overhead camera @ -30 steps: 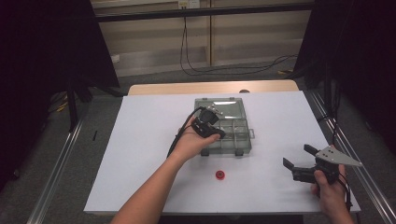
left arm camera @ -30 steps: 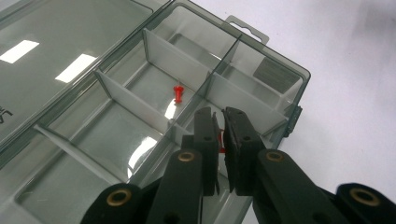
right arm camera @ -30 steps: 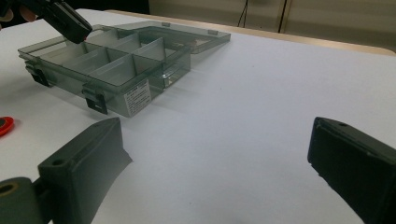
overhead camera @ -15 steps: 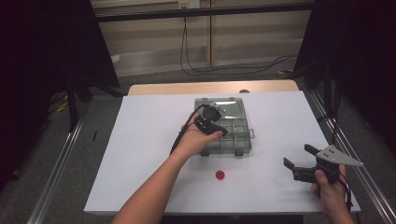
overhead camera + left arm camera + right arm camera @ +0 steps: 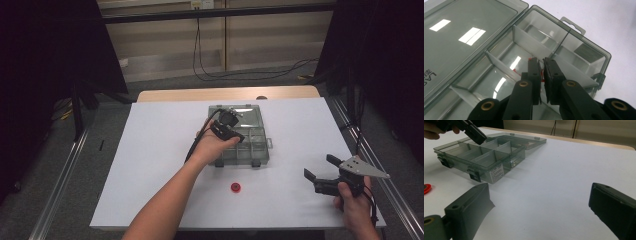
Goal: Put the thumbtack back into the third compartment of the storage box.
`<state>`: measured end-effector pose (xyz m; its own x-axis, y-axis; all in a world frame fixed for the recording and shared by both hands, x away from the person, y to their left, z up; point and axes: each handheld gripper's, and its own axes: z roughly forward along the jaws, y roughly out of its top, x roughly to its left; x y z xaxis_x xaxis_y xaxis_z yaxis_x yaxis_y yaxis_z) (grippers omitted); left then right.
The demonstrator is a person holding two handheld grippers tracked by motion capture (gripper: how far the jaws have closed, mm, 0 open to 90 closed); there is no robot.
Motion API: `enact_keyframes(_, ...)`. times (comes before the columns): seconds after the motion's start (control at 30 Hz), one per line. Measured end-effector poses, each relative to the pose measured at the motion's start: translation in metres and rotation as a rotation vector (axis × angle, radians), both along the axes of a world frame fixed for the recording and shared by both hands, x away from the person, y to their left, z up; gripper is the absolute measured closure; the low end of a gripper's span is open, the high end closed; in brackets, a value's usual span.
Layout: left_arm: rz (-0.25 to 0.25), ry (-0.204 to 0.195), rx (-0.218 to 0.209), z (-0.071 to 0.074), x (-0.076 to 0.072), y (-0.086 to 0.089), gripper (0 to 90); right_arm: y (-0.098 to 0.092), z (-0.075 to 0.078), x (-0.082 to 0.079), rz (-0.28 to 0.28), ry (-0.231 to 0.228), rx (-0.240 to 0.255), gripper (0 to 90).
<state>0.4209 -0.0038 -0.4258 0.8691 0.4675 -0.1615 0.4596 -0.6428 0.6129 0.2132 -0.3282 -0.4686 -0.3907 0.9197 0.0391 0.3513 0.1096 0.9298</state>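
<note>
White counter (image 5: 150,150). Left gripper (image 5: 541,72) over open box (image 5: 260,155), jaws pinching thin red piece (image 5: 517,71); likely light, slippery, edge-gripped. Right gripper (image 5: 320,178) jaws wide, empty.

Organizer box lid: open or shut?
Open. The lid lies folded back flat beside the organizer box, leaving the divided compartments uncovered in both gripper views.

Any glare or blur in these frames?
Left gripper view: bright rectangular glare on the open lid. Right gripper view: the right hand-held gripper, jaws wide apart, is soft-focus; organizer box sharper. High view: dark surroundings, white table evenly lit.
</note>
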Motion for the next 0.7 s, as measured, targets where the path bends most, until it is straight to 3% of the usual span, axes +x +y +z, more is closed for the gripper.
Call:
enact_keyframes(0.07,-0.018,-0.005,0.016,0.000,0.002,0.000,84.1,0.000,0.000,0.000,0.001,-0.001,0.001,3.3)
enact_keyframes(0.17,0.005,-0.012,0.002,0.000,0.002,-0.003,84.1,-0.001,0.000,0.000,0.000,-0.002,0.000,3.4)
enact_keyframes(0.23,-0.016,-0.025,0.018,0.000,0.004,-0.003,84.1,-0.001,0.000,0.000,0.000,0.000,0.005,3.4)
enact_keyframes(0.27,0.009,-0.015,0.002,-0.001,0.004,-0.005,84.1,-0.001,0.000,0.000,0.001,0.004,0.009,3.3)
enact_keyframes(0.4,0.005,-0.016,0.014,-0.003,0.009,-0.005,84.0,-0.001,0.000,0.000,0.001,0.001,0.004,3.3)
enact_keyframes(0.5,0.030,-0.027,-0.008,-0.001,0.010,-0.006,83.3,-0.001,0.000,0.000,0.001,0.004,0.008,3.3)
enact_keyframes(0.7,0.057,-0.027,-0.041,0.001,0.011,-0.006,66.5,-0.003,-0.001,-0.001,-0.005,0.004,0.008,3.3)
